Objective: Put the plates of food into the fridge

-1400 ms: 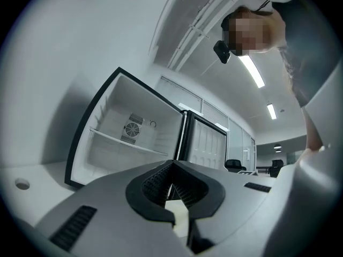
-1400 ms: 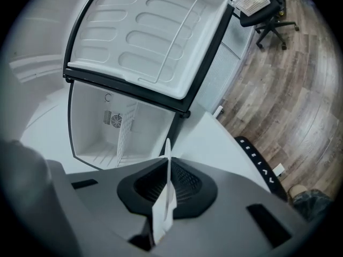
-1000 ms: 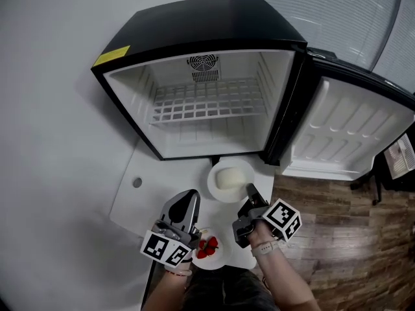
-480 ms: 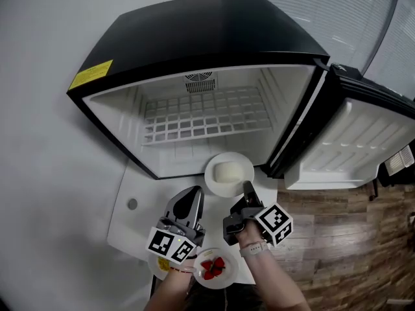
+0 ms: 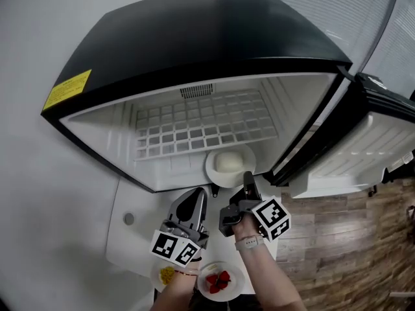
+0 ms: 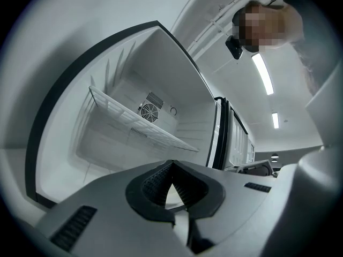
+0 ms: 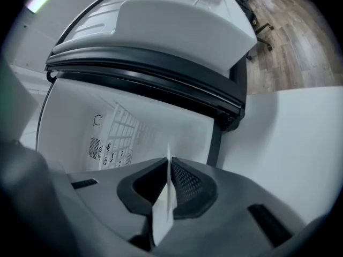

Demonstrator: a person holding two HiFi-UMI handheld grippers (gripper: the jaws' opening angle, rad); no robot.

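Observation:
A white plate (image 5: 220, 173) with a pale lump of food (image 5: 228, 161) hangs at the open front of the black fridge (image 5: 194, 50), over its lower edge. My right gripper (image 5: 247, 176) is shut on the plate's near rim. In the right gripper view the rim (image 7: 167, 197) shows edge-on, pinched between the jaws of the right gripper (image 7: 168, 164). My left gripper (image 5: 197, 194) is just left of the plate, shut, with nothing in it. In the left gripper view the left gripper (image 6: 171, 166) points into the fridge, below its wire shelf (image 6: 139, 125).
The fridge door (image 5: 379, 144) stands open to the right. A wire shelf (image 5: 201, 131) spans the inside. On the white table (image 5: 130, 232) near me lie a plate of strawberries (image 5: 219, 280) and a plate with yellow food (image 5: 165, 275). Wooden floor (image 5: 350, 251) lies to the right.
The right gripper has carried the plate forward from the table to the fridge's open front. The left gripper has moved forward alongside. The view has come closer to the fridge.

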